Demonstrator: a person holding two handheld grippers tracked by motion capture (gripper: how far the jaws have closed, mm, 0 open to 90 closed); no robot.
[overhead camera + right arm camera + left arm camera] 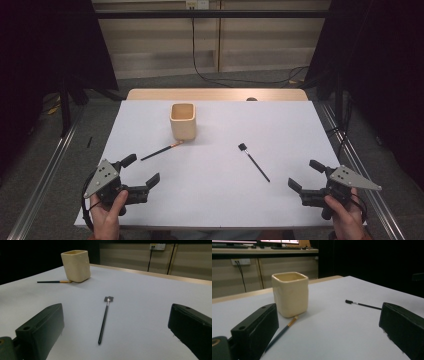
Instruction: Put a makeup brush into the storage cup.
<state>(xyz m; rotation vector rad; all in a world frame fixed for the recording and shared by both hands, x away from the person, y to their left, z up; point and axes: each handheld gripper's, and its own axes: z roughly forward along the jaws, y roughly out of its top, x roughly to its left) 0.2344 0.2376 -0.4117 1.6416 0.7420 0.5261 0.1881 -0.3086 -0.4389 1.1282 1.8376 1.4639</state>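
A cream square cup (183,120) (290,293) (75,265) stands upright at the back middle of the white table (215,200). A thin brush with an orange tip (161,151) (282,331) (53,281) lies at the cup's base, its tip touching or nearly touching it. A black brush with a flat dark head (254,162) (104,318) (362,304) lies to the right of centre. My left gripper (141,171) (329,333) is open near the front left corner, empty. My right gripper (304,175) (117,333) is open at the front right, empty, facing the black brush.
A wooden strip (217,94) runs along the table's far edge. Metal rails (45,170) flank the table on both sides. Black curtains hang to the left and right, and a cable (200,70) trails on the floor behind.
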